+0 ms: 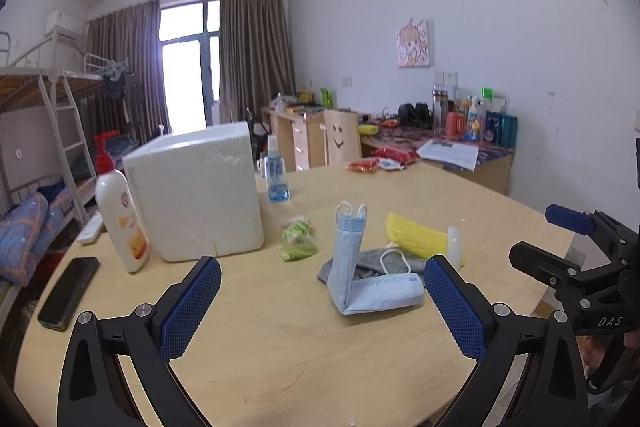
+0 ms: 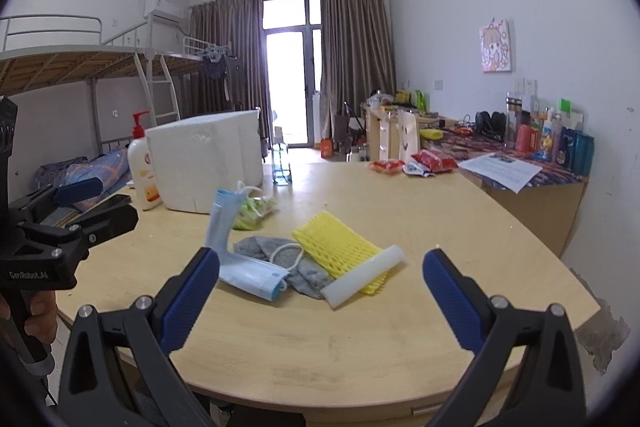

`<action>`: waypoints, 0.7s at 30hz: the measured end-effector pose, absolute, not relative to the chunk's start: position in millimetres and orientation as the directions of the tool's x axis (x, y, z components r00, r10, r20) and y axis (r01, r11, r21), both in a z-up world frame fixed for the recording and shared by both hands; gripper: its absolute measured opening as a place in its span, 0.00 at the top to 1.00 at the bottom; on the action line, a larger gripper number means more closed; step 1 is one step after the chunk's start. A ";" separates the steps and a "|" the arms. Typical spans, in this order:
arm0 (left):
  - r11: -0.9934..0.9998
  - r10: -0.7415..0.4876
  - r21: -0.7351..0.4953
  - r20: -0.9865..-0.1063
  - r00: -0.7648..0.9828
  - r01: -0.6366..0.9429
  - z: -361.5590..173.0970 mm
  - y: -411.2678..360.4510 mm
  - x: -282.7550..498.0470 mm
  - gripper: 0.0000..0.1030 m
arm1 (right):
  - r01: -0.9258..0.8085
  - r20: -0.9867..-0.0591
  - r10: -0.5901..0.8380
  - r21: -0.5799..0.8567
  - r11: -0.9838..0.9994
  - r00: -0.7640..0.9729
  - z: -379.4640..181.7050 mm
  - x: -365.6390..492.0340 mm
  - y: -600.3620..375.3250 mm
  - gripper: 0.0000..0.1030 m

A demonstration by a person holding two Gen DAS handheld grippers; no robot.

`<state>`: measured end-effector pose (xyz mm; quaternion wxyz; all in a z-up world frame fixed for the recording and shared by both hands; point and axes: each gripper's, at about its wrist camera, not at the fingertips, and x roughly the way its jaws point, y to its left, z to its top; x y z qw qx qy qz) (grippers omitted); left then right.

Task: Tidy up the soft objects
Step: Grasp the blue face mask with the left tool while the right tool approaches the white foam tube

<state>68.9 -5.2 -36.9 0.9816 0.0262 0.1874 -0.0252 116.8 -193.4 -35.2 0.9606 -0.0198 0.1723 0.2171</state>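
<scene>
Left gripper (image 1: 322,307) and right gripper (image 2: 320,301) both level, fingers spread wide, nothing between the pads.

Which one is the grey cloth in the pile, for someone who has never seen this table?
Start at the big white foam box on the wooden table, then come toward the near edge to the small pile. The grey cloth lies flat at the bottom, partly under the blue face mask and beside the yellow foam net; it is the only dull grey, crumpled fabric there.

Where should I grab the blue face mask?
Pinch the upright flap of the blue face mask near its ear loops, from above with the left gripper. It stands clear, while the flat half lies against the grey cloth.
</scene>
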 end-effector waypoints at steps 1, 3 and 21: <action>0.997 -0.041 0.040 -0.378 0.925 0.061 -38.9 -5.5 72.9 0.01 | -0.424 -0.345 0.409 0.037 0.905 0.845 -36.3 119.4 -193.9 0.00; 0.997 -0.045 0.038 -0.404 0.914 0.066 -42.8 -6.0 80.7 0.01 | -0.421 -0.353 0.406 0.037 0.906 0.843 -38.5 124.4 -194.3 0.00; 0.995 -0.072 0.013 -0.596 0.799 0.099 -77.1 -19.1 151.2 0.07 | -0.409 -0.495 0.391 0.078 0.909 0.776 -53.0 182.2 -197.4 0.00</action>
